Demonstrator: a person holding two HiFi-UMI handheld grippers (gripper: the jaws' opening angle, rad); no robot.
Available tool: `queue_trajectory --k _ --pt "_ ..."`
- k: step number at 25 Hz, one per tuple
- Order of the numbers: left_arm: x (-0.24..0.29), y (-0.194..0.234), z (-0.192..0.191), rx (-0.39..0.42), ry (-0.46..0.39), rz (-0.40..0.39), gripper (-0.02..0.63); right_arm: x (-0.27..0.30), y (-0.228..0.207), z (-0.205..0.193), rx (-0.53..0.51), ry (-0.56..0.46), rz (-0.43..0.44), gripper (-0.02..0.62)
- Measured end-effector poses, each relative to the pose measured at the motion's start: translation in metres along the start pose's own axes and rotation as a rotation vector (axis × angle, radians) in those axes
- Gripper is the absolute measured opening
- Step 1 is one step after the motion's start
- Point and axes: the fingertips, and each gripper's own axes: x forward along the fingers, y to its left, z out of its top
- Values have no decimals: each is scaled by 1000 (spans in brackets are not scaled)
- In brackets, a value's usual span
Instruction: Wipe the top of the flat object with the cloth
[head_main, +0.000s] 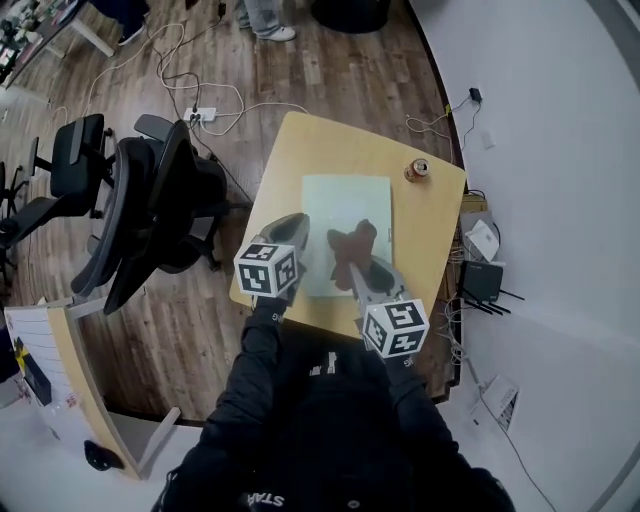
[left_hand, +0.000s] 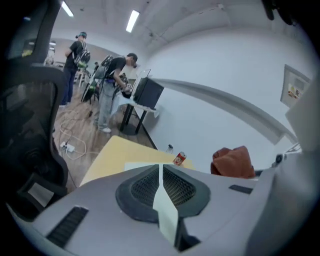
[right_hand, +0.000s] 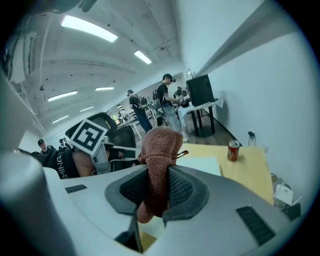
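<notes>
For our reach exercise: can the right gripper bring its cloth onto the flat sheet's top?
Probably yes: the right gripper holds the cloth over the bare sheet; the can stands off it.

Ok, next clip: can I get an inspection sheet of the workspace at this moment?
Surface: small wooden table beside a white wall.
Job's things: pale flat object lies on the table; brown cloth is held over it, contact unclear.
Clutter: one drink can at the table's far right corner.
Grippers: left hand-held gripper shut on the flat object's near left edge; right hand-held gripper shut on the cloth.
Cables: loose cables and a power strip on the floor beyond the table.
Surroundings: office chairs at left; people at far desks.
</notes>
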Motion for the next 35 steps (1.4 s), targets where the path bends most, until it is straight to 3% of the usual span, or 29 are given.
queue_trajectory --k 6,13,21,35 --pt "-69 -76 57 188 -176 42 32 -61 7 84 -110 -206 -43 100" --pt "-120 -143 96 301 -331 27 32 -120 23 142 -147 -391 -79 97" --pt "-158 -176 121 350 -435 5 32 -162 35 165 -192 -479 -115 87" --pt "-172 -200 134 387 -488 -9 32 -188 37 183 -187 -554 -113 89"
